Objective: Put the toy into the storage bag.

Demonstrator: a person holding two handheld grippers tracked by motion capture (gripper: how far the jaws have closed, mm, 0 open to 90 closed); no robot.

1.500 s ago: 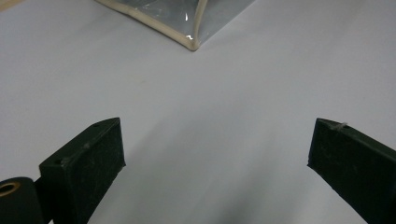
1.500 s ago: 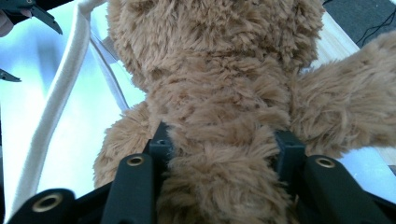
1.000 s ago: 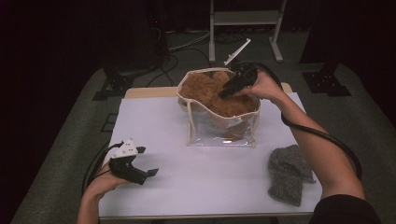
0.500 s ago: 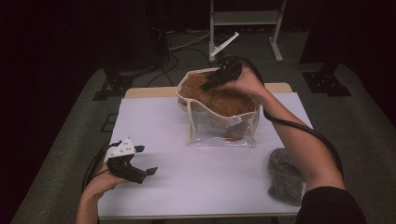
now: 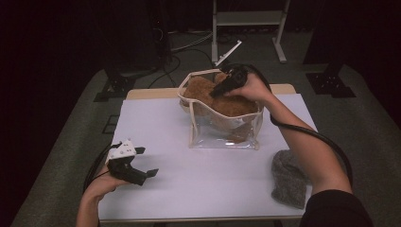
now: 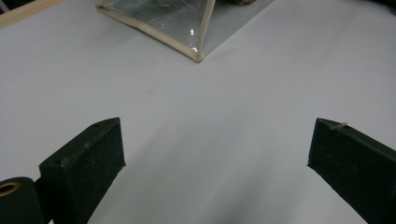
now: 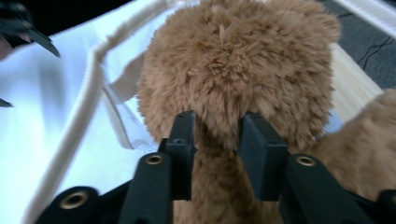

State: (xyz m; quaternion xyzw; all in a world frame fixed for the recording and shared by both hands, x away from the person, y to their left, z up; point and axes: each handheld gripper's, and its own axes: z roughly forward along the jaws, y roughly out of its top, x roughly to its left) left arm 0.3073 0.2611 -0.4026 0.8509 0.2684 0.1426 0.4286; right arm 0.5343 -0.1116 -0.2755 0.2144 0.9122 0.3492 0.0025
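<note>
A clear plastic bag with cream trim stands on the white table, stuffed with brown fluffy fabric. My right gripper reaches into the bag's open top from the right. Its jaws have just been closing, and in the right gripper view they pinch a fold of the brown fluff beside the bag's trim. My left gripper rests at the front left of the table, open with nothing between its fingers, facing the bag's corner.
A grey knitted piece lies at the front right of the table, beside the right forearm. A black cable runs from the right gripper along that arm. Dark floor, cables and a metal stand lie beyond the table's far edge.
The right hand has shifted a little to the left over the bag's top and its jaws have closed on the brown fluff. The left gripper has stayed put.
</note>
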